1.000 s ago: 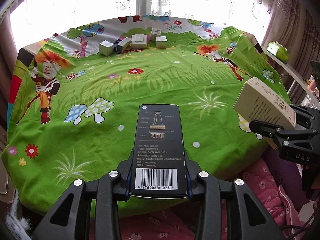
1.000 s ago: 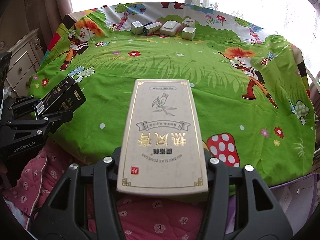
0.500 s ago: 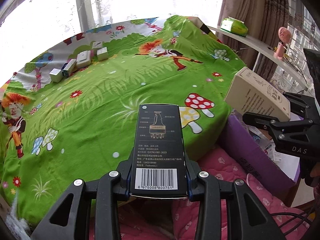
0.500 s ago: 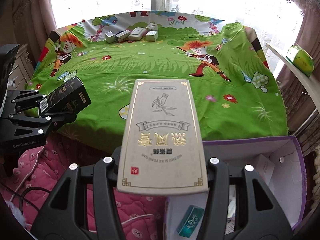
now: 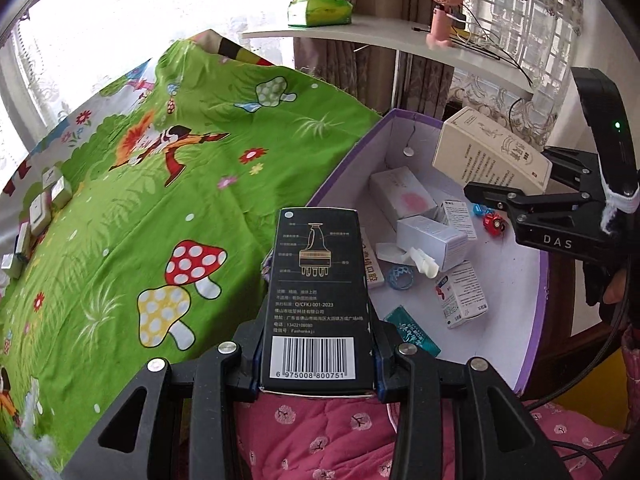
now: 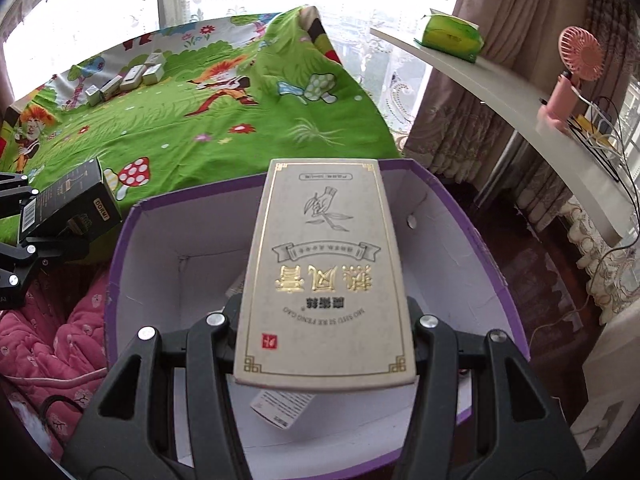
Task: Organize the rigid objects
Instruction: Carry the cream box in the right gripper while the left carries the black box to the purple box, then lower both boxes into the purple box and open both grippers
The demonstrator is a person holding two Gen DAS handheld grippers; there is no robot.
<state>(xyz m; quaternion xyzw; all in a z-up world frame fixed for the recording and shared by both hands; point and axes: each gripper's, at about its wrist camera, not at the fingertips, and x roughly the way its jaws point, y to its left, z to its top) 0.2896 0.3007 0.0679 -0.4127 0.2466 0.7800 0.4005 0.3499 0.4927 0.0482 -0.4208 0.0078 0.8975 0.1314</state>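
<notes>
My left gripper (image 5: 318, 354) is shut on a black box with a barcode (image 5: 318, 292); it hangs by the near left edge of the purple storage box (image 5: 536, 312). The black box also shows in the right wrist view (image 6: 70, 204). My right gripper (image 6: 326, 320) is shut on a beige box with gold lettering (image 6: 326, 268) and holds it over the purple storage box (image 6: 120, 248). The beige box shows in the left wrist view (image 5: 488, 156) above the box's far side. Several small cartons (image 5: 432, 236) lie inside.
A bed with a green cartoon sheet (image 5: 140, 200) lies to the left, with several small white boxes (image 6: 128, 78) at its far side. A pink quilt (image 6: 44, 336) lies below. A white shelf (image 6: 520, 100) holds a tissue pack (image 6: 452, 34) and a pink fan (image 6: 576, 64).
Both grippers have swung right from over the bed to the purple storage box, still holding their boxes. The box interior has come into view.
</notes>
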